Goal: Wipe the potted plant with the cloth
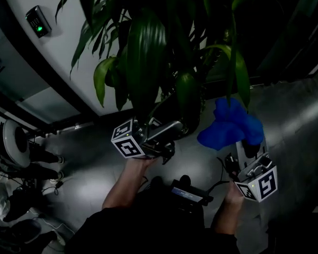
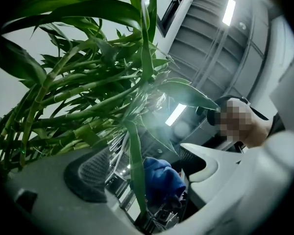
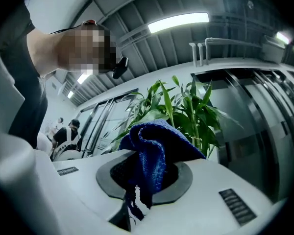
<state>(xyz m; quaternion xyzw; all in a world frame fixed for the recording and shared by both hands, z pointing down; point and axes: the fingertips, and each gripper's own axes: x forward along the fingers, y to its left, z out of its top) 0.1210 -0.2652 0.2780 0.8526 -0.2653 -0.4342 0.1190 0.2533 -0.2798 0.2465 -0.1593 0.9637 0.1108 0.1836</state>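
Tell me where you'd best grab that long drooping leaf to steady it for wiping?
Probably midway along the leaf, coming from underneath. It hangs as a narrow strip between the left gripper's open jaws, so they need only close on it there; higher up it is crowded by other stems. The right gripper holds the cloth for wiping.

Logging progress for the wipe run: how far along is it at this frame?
Done: the cloth is picked up, clamped in the right tongs. In hand: the left tongs stand open around one leaf of the potted plant, with the cloth raised beside the foliage. Left: the wiping itself; no view shows cloth pressed on a leaf, and leaf cleanliness can't be judged.
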